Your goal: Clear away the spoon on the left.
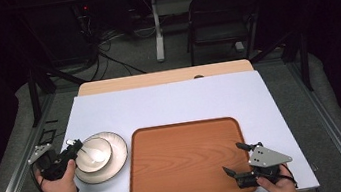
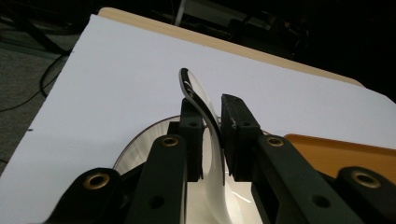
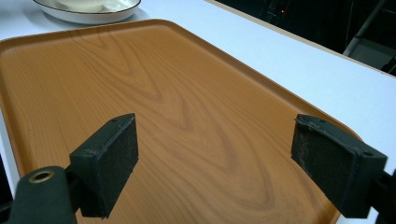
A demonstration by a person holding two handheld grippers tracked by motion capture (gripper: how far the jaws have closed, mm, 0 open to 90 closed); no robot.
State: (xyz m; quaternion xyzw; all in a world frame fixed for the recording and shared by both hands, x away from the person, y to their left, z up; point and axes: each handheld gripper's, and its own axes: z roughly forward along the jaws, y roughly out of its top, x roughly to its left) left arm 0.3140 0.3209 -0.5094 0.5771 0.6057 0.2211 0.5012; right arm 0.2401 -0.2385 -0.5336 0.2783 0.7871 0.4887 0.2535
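A white sheet (image 1: 170, 106) covers the table, and a light wood edge (image 1: 166, 77) shows at 12 o'clock. In the high view, a big wooden tray (image 1: 182, 160) with a raised rim lies in the middle. A white plate (image 1: 116, 156) with a thin dark rim sits at 9 o'clock from the tray, close to it but not touching. A small white bowl (image 1: 93, 155) sits on the plate. The left gripper (image 1: 75, 145) is at the bowl's 9 o'clock side, held by the person's left hand (image 1: 60, 184). In the left gripper view, its two black jaws are nearly closed and pinch the bowl's rim (image 2: 201, 100) between them, one jaw inside and one outside. The bowl looks tipped up on that side. The right gripper (image 1: 235, 160) is over the tray's 5 o'clock corner, held by the right hand (image 1: 277, 187). A grey three-cornered plate (image 1: 267, 155) sits on top of it. In the right gripper view, its jaws stand wide apart with nothing between them, above the bare tray (image 3: 187, 107). The plate (image 3: 88, 11) shows far off at 11 o'clock. No words or labels can be read anywhere.
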